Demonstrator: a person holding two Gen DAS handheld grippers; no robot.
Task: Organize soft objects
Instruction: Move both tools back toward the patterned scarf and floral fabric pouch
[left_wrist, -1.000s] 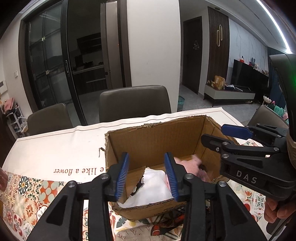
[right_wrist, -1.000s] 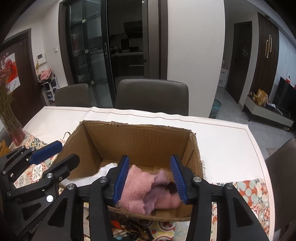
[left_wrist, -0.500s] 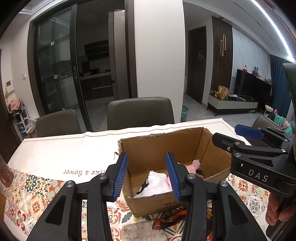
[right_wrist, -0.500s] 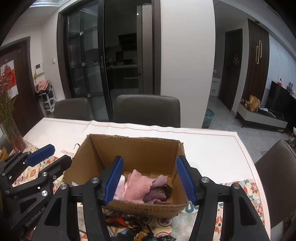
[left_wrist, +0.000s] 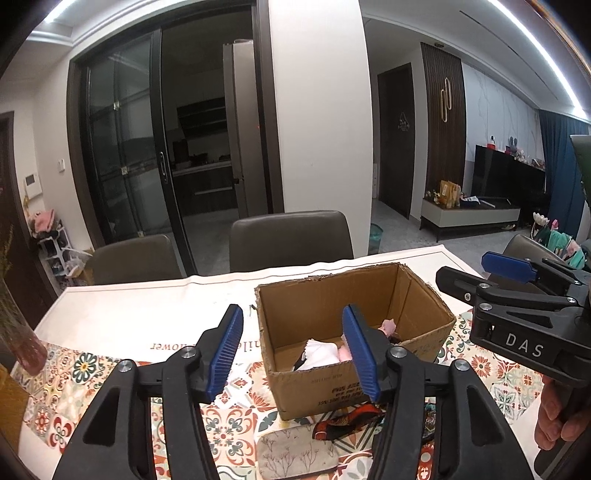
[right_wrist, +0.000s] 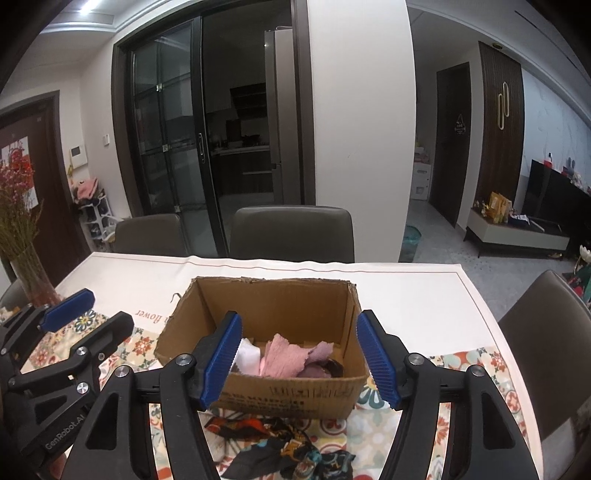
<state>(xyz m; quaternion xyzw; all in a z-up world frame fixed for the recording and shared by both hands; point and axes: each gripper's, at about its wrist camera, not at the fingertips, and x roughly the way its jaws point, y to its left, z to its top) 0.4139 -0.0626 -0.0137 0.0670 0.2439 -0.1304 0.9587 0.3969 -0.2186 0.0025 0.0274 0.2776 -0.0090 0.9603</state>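
Observation:
An open cardboard box (right_wrist: 173, 334) (left_wrist: 321, 391) stands on the table. Inside lie a white cloth (right_wrist: 248, 356) (left_wrist: 320, 353), a pink cloth (right_wrist: 282, 354) and a mauve cloth (right_wrist: 319, 352). A dark patterned scarf (right_wrist: 284, 446) (left_wrist: 345, 424) lies on the table in front of the box. A beige floral pouch (left_wrist: 295, 452) lies near it. My left gripper (left_wrist: 295, 354) is open and empty, held back from the box's left front corner. My right gripper (right_wrist: 299, 360) is open and empty, held in front of the box.
The table has a white cloth (right_wrist: 406, 295) and a patterned runner (left_wrist: 74, 384). A vase of dried flowers (right_wrist: 22, 251) stands at the left edge. Grey chairs (right_wrist: 291, 234) stand behind the table, another (right_wrist: 550, 332) at the right.
Both grippers have pulled back and up from the box and opened wider. The pink cloth now lies loose in the box.

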